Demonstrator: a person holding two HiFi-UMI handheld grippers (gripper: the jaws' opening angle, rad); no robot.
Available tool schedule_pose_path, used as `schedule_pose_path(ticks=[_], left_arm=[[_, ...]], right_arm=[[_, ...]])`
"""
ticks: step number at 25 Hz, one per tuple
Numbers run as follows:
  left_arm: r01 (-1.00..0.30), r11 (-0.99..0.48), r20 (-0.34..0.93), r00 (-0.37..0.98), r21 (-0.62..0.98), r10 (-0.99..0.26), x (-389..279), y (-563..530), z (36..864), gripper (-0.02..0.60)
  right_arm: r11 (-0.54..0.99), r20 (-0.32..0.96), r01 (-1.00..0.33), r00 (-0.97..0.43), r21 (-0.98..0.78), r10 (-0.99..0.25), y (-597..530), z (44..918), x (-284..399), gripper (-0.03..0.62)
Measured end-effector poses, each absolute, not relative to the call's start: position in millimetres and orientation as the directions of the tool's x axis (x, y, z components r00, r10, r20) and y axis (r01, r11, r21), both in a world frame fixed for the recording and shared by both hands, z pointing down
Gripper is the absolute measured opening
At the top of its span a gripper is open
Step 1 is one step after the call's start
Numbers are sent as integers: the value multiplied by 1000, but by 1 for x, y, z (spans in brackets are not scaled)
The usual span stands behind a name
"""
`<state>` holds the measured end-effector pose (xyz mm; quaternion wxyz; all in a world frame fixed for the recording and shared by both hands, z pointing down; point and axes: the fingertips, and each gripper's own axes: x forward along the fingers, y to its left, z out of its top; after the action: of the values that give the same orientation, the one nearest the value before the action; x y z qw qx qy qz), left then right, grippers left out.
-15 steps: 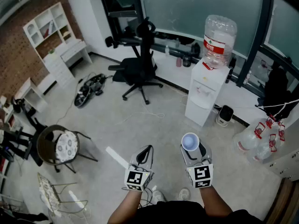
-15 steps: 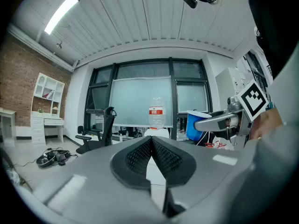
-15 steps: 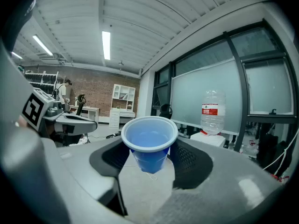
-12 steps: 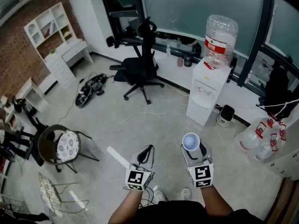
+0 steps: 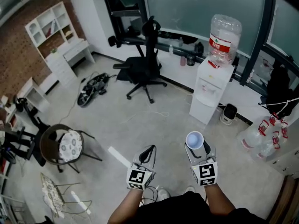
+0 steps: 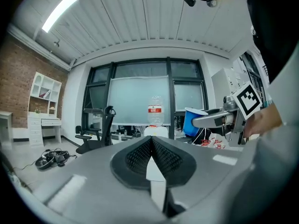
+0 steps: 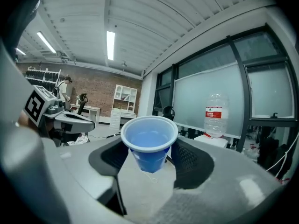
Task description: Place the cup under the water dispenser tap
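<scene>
Cup [image 5: 194, 140]: blue disposable plastic cup with a pale rolled rim. It is upright, mouth up, and looks empty in the right gripper view. It rides in the right gripper [image 5: 196, 148], out over open floor. The water dispenser [image 5: 210, 90] stands well apart, ahead and slightly right, against the window wall. An inverted water bottle [image 5: 224, 35] sits on top of it. The tap is too small to make out from here.

Right gripper fingers: closed on the cup, with the pads pressing opposite sides of the upper wall just under the rim. The base hangs free between them.

Left gripper [image 5: 150, 149]: jaws together, nothing between them, held level beside the right one. It looks idle.

Handling, as judged:
- Very light, so weight is no concern during the carry.
- The wall is thin and flexible. Too hard a squeeze would likely ovalise or crease it, so light pressure is enough.
- The plastic is smooth and the body tapers downward, so it could slip through the pads. The rolled rim above them should act as a stop.
- The best hold is where it is now, high on the wall near the rim, the stiffest band. That leaves the base clear for setting down.
- An empty cup tips easily, so it should be seated flat before release.
</scene>
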<state>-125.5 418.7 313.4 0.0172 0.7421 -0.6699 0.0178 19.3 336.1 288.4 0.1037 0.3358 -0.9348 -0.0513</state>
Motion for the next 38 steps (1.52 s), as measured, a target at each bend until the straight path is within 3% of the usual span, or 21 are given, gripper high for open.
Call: schedule_pose_path(ticks=[10, 19, 27, 38], left_arm=[[-988, -151, 79, 149, -11, -986, -138, 397, 324, 17], [-978, -210, 104, 208, -6, -973, -134, 310, 326, 17], [-980, -200, 158, 200, 16, -967, -138, 231, 333, 17], [-979, -204, 219, 202, 13, -955, -131, 150, 359, 17]], right_arm=[[751, 189, -651, -728, 111, -659, 311, 303, -3, 285], [727, 232, -684, -700, 51, -675, 231, 318, 4, 285], [732, 279, -671, -686, 115, -672, 155, 333, 7, 285], [725, 314, -686, -676, 64, -667, 69, 354, 21, 285]])
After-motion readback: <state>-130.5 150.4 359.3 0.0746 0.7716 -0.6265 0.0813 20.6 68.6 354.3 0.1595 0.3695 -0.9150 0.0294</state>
